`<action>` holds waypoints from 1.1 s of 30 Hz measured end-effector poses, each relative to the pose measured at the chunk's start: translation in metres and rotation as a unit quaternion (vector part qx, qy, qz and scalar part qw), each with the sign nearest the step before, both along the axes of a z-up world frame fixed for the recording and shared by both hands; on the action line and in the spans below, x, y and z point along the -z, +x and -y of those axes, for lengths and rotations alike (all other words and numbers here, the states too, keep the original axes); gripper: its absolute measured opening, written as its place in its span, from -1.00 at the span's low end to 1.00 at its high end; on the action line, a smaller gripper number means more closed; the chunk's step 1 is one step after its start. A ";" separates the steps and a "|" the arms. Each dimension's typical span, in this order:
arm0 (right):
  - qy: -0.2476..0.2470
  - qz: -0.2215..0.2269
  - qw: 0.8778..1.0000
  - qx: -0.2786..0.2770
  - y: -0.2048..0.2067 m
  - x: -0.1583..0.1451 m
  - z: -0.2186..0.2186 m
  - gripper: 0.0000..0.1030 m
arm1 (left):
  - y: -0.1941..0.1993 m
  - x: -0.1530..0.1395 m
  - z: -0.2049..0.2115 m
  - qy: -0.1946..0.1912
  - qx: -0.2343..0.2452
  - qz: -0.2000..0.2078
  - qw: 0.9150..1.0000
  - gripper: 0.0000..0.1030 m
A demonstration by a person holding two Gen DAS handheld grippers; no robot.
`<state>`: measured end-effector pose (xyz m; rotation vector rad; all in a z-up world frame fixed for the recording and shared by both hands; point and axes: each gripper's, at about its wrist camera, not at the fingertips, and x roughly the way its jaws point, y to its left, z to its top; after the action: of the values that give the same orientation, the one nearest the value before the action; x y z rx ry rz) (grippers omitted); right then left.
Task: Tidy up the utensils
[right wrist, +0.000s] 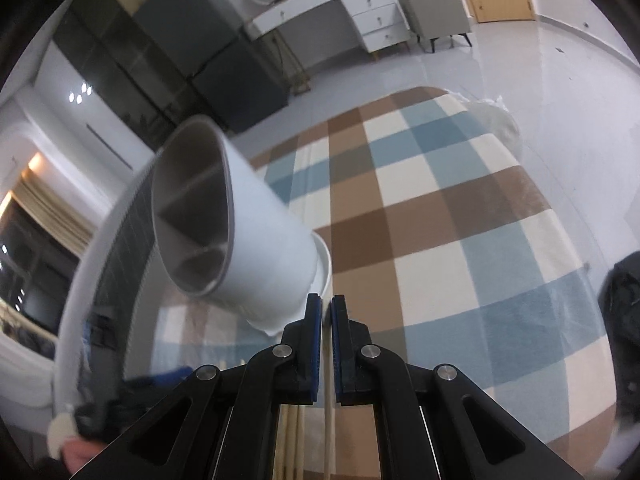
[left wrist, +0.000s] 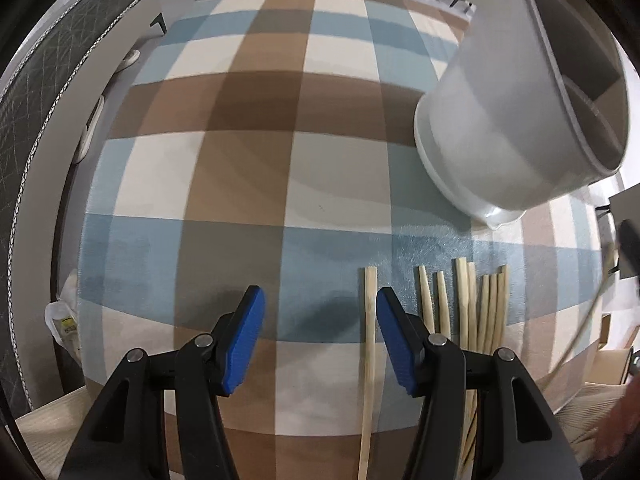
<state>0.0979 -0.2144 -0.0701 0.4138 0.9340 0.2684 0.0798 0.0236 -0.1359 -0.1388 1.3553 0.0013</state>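
On the plaid rug [left wrist: 248, 184], slim wooden chopsticks [left wrist: 480, 304]; left hand-held gripper [left wrist: 320, 336] agape, right [right wrist: 326, 312] pinching one chopstick [right wrist: 328, 420].

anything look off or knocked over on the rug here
Yes: the white utensil holder leans well off upright, its divided mouth facing sideways and holding nothing. The chopsticks lie loose on the checked rug beside it.
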 end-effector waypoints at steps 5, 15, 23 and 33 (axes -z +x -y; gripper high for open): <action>0.040 0.016 0.999 0.022 -0.008 -0.011 0.018 -0.92 | -0.002 0.003 0.010 0.019 0.016 0.005 1.000 0.04; 0.038 0.044 0.998 0.026 -0.022 -0.031 0.026 -0.92 | -0.011 0.003 0.033 0.062 0.079 0.037 0.994 -0.96; 0.024 0.086 0.996 0.025 -0.054 -0.052 0.021 -0.92 | -0.029 -0.031 -0.013 -0.010 0.005 0.117 0.993 -0.97; -0.024 0.140 0.990 0.013 -0.095 -0.078 -0.003 -0.92 | -0.078 -0.118 0.002 -0.045 0.004 0.281 0.959 -0.97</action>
<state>0.0025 -0.2114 0.0076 0.3329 0.6587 0.2715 0.0019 0.0214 -0.0180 -0.1937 0.7865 -0.1003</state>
